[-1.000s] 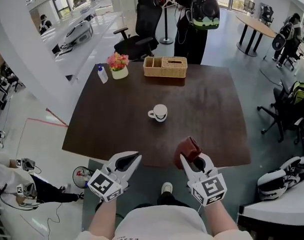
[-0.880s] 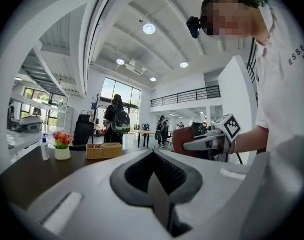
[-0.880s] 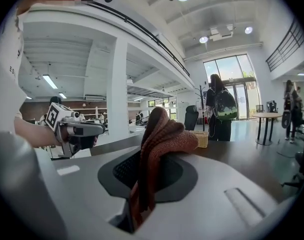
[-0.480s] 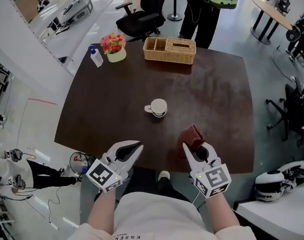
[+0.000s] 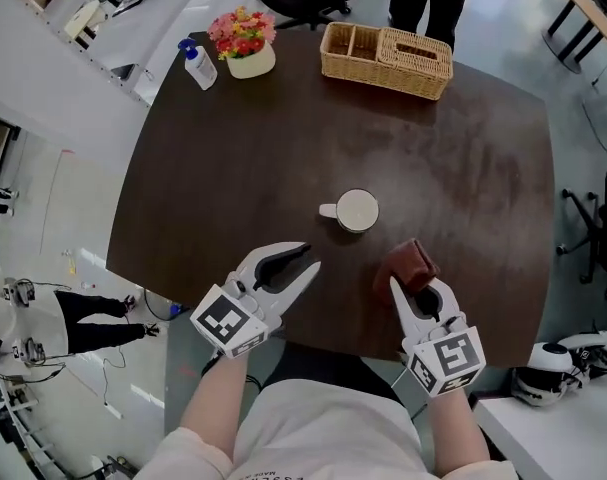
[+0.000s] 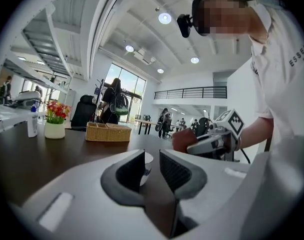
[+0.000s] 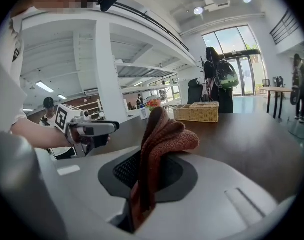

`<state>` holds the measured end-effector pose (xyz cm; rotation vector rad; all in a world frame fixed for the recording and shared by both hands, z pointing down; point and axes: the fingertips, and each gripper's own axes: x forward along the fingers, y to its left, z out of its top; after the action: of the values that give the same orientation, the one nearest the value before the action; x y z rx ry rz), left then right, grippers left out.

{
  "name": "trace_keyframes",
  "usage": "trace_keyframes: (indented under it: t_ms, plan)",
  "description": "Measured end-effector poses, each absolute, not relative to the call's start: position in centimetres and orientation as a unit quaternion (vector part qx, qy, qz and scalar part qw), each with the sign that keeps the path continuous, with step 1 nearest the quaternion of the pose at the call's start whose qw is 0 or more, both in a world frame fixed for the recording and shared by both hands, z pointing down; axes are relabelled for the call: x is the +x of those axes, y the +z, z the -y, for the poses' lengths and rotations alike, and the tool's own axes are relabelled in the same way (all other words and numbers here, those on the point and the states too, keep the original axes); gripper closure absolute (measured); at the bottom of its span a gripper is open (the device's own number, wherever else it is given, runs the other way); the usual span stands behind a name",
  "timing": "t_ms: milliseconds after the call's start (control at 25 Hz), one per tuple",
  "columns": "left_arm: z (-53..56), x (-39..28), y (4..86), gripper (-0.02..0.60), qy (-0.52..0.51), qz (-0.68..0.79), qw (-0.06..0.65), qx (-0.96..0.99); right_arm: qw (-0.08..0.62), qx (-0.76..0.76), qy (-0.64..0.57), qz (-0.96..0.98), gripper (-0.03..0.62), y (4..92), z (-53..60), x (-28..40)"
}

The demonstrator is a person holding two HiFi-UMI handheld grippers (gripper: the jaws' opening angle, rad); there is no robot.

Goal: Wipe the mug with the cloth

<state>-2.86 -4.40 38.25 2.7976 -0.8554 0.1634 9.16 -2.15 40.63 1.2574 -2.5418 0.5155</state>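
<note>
We find the mug (image 5: 356, 210) upright near the middle of the bench (image 5: 233, 168), handle pointing left. The left gripper (image 5: 301, 258) hovers near it, fingers (image 6: 129, 171) slightly apart and empty. The right gripper (image 5: 415, 290) clamps the cloth (image 5: 405, 266). The mug lies ahead, between both grippers.

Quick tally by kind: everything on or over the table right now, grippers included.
Mug: 1
Cloth: 1
Basket: 1
Flower pot: 1
Bottle: 1
Grippers: 2 (left gripper open, right gripper shut on the cloth)
Total: 7
</note>
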Motion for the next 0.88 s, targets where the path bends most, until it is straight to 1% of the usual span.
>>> trace_keyframes:
  t_ms: [40, 120, 200, 320, 600, 840, 880]
  plan:
    - [5.1, -2.9, 39.4, 0.5, 0.068, 0.283, 0.104, 0.951, 0.134, 0.429, 0.181, 0.875, 0.516, 41.3, 2.7, 8.7]
    - [5.7, -2.8, 41.3, 0.465, 0.086, 0.257, 0.104, 0.957, 0.151, 0.419, 0.191, 0.875, 0.516, 43.0, 2.9, 7.6]
    - [6.3, -2.7, 43.0, 0.414, 0.098, 0.231, 0.103, 0.962, 0.176, 0.408, 0.204, 0.872, 0.516, 44.8, 2.8, 6.6]
    - [8.2, -2.6, 45.5, 0.366, 0.122, 0.211, 0.089, 0.966, 0.195, 0.393, 0.213, 0.873, 0.516, 46.6, 2.9, 5.4]
    - [11.7, -1.4, 48.4, 0.362, 0.143, 0.153, 0.07, 0.975, 0.181, 0.39, 0.225, 0.875, 0.516, 47.7, 5.2, 4.2]
    - [12.4, -0.5, 49.3, 0.363, 0.132, 0.105, 0.068, 0.983, 0.183, 0.388, 0.234, 0.873, 0.516, 48.5, 5.7, 3.7]
    - [12.3, -0.5, 49.4, 0.372, 0.133, 0.099, 0.065, 0.984, 0.183, 0.388, 0.234, 0.872, 0.516, 48.5, 5.7, 3.6]
